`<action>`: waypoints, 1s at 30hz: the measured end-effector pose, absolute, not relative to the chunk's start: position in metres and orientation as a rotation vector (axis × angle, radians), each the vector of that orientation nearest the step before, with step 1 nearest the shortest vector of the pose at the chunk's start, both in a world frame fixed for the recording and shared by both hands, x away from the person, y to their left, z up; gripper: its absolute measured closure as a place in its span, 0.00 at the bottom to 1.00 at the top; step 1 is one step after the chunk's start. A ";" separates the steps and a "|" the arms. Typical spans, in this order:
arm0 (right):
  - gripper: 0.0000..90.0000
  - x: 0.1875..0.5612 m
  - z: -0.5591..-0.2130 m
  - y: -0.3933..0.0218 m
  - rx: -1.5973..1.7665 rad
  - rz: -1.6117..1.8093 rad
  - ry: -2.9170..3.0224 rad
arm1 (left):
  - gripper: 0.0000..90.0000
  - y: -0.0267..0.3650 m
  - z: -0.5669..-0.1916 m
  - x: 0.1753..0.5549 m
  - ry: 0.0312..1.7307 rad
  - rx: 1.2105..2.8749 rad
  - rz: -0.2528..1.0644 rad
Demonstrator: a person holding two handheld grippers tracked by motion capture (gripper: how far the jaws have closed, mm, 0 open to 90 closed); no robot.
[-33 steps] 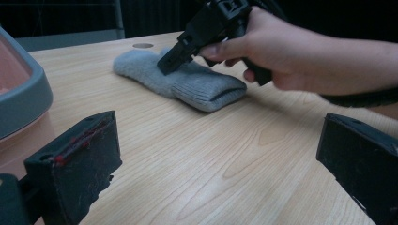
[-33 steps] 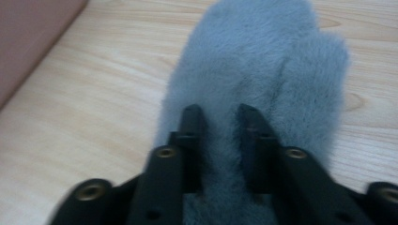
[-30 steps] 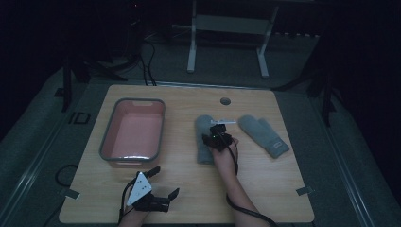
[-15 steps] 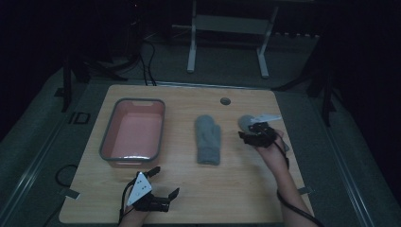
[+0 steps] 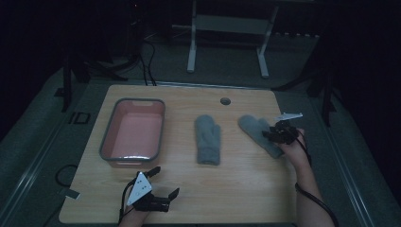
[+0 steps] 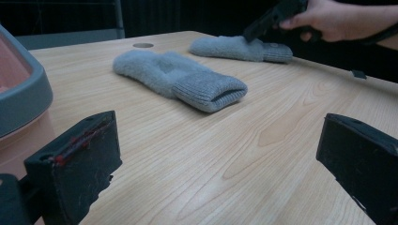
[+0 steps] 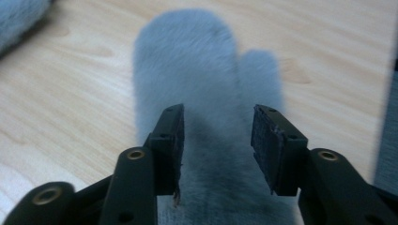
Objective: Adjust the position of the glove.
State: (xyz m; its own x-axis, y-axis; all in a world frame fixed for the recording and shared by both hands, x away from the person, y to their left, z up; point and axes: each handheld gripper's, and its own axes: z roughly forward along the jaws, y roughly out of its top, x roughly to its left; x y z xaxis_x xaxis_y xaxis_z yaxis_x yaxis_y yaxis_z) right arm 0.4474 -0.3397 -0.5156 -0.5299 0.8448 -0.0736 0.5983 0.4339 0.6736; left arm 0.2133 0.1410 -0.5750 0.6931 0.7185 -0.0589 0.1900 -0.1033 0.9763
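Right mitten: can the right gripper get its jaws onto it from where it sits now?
Probably yes. The right gripper is poised directly over the right mitten, near its cuff end, jaws open with the grey fleece between them. Nothing lies between jaws and mitten; the other mitten lies apart to the side.
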 end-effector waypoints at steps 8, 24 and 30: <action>0.81 0.446 -0.543 -0.335 1.223 0.809 2.308 | 0.01 0.142 -0.575 0.213 0.749 1.645 0.522; 0.90 0.402 -0.509 -0.290 1.658 0.896 1.874 | 0.01 0.142 -0.575 0.213 0.746 1.645 0.524; 0.90 0.387 -0.503 -0.288 1.762 0.880 1.706 | 0.01 0.141 -0.575 0.213 0.746 1.646 0.522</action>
State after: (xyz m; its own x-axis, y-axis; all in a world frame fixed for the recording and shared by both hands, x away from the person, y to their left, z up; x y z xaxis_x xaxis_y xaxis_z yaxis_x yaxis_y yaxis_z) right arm 0.3874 -0.2877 -0.5030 -0.0091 0.9959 0.0903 0.6511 -0.0626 0.7564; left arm 0.2130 0.1415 -0.5751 0.6943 0.7171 -0.0605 0.1885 -0.1000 0.9770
